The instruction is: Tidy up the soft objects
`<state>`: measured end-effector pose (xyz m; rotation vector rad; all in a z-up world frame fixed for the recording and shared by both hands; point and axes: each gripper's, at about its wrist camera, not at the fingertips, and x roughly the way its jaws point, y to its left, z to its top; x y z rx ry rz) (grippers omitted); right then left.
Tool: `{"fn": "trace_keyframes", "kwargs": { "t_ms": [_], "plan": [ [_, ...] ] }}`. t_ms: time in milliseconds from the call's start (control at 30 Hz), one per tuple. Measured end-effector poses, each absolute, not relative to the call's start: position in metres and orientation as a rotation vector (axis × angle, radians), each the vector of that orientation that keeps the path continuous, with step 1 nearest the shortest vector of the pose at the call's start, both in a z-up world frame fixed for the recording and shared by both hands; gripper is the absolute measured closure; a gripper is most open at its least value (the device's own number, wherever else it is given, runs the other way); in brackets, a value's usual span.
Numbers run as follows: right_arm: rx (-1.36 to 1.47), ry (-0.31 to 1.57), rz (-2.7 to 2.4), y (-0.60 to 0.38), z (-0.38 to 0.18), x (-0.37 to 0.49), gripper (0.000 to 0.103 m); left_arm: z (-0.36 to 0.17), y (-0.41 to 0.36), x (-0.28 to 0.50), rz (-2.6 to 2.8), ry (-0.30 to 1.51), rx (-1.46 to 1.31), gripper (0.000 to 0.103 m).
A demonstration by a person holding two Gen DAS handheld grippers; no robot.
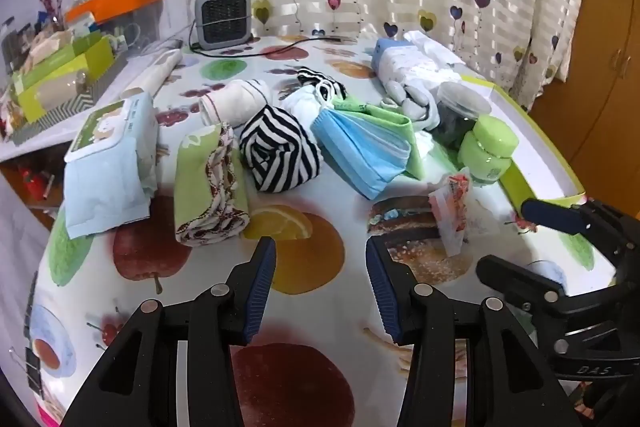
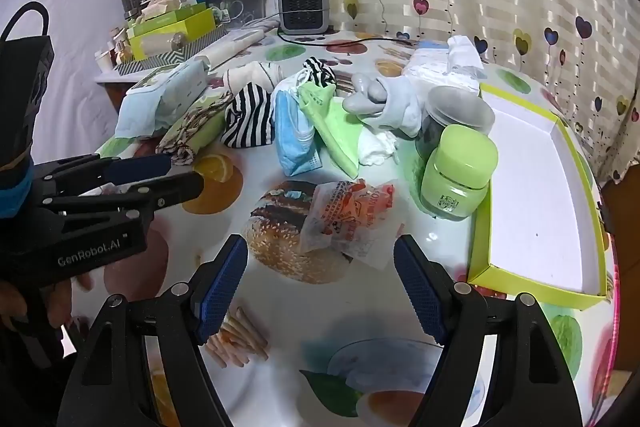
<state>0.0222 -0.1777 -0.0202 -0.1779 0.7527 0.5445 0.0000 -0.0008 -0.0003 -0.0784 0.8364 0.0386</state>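
Note:
Soft things lie in a heap across the middle of the fruit-print table: a black-and-white striped bundle point(image 1: 276, 155) point(image 2: 250, 121), a blue face mask point(image 1: 360, 147) point(image 2: 294, 135), a green cloth point(image 1: 384, 115) point(image 2: 332, 123), a rolled green floral towel point(image 1: 212, 187) point(image 2: 192, 131), a white sock roll point(image 1: 236, 99) and grey socks point(image 1: 408, 99) point(image 2: 384, 99). My left gripper point(image 1: 320, 251) point(image 2: 184, 173) hangs open over bare tablecloth, short of the towel and the striped bundle. The right gripper point(image 2: 320, 245) point(image 1: 508, 235) stands wide open just before a crinkled snack wrapper point(image 2: 352, 219) point(image 1: 452, 211), holding nothing.
A white box with green edges point(image 2: 532, 187) point(image 1: 540, 163) lies at the right. A green jar point(image 2: 458, 175) and a dark jar with a grey lid point(image 2: 460, 111) stand beside it. A wet-wipes pack point(image 1: 108, 147) lies left, a small heater point(image 1: 223, 17) at the back, a crowded shelf far left.

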Motion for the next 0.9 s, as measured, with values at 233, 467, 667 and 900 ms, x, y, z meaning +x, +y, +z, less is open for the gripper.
{"fn": "trace_keyframes", "kwargs": {
  "t_ms": [233,467,667,900],
  "plan": [
    [-0.171,0.755,0.542,-0.1792,-0.0192,0.0236,0.027,-0.0004,-0.0026,-0.0006,0.012,0.833,-0.103,0.057],
    [-0.171,0.756,0.543,-0.1791,-0.0192,0.0239,0.027,-0.0004,-0.005,0.0014,-0.008,0.853,-0.092,0.057],
    [-0.169,0.757,0.543,-0.1802,-0.0195,0.0249,0.027,-0.0016,-0.0055,0.0022,-0.02,0.815,-0.092,0.057],
    [-0.167,0.758,0.542,-0.1803,-0.0201,0.0256,0.027,-0.0017,-0.0044,0.0031,-0.025,0.892,-0.108,0.057]
  ]
}}
